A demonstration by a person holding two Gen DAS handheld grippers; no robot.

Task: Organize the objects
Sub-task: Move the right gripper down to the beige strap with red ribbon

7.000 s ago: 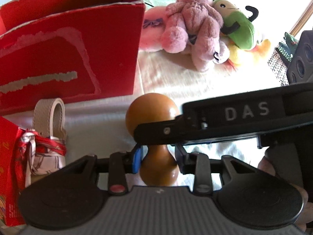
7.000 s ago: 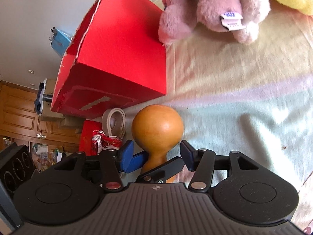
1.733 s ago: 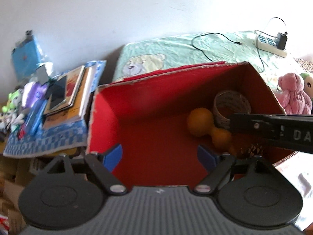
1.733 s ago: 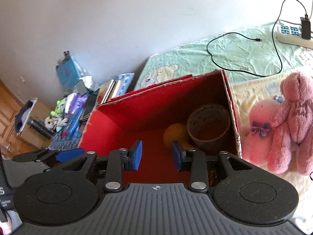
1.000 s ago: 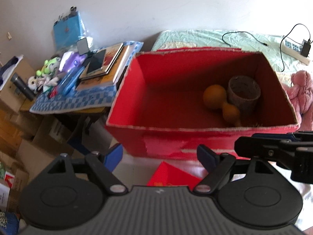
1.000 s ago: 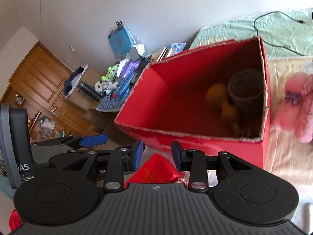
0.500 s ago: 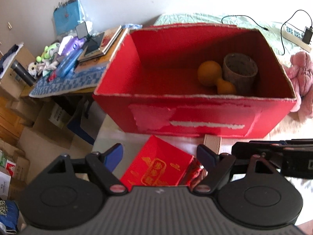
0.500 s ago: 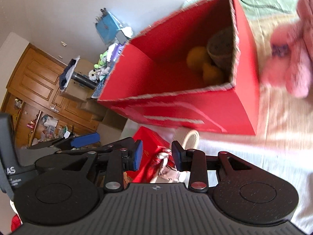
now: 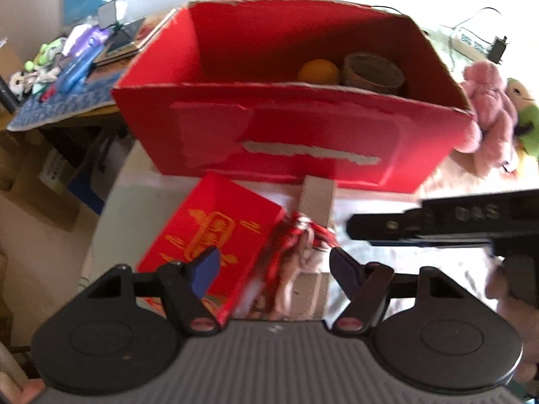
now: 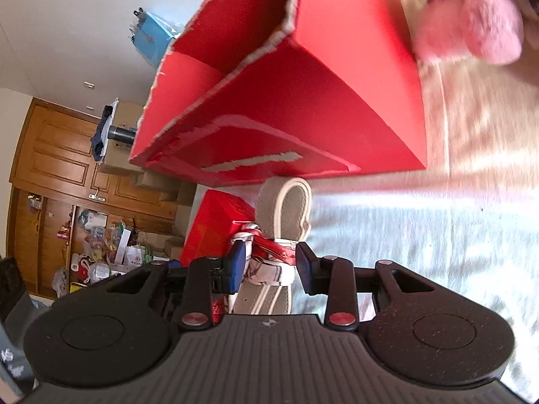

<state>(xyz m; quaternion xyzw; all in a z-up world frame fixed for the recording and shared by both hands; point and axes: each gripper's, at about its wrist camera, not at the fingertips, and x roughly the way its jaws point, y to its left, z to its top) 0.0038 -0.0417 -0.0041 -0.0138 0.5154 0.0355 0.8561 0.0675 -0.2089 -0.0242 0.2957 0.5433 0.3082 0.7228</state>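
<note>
Both claws hang low over the pale bed sheet (image 10: 421, 235), just in front of the big red box (image 9: 289, 134). The left claw (image 9: 274, 267) is spread wide above a small red packet (image 9: 215, 225) and a beige strap (image 9: 316, 198) tied with red ribbon (image 9: 303, 235). The right claw (image 10: 269, 264) stands open, its pads either side of that ribboned bundle, not visibly pinching it. Inside the box sit an orange gourd (image 9: 318, 71) and a woven basket (image 9: 372, 72). A pink plush toy (image 9: 488, 114) lies beside the box.
</note>
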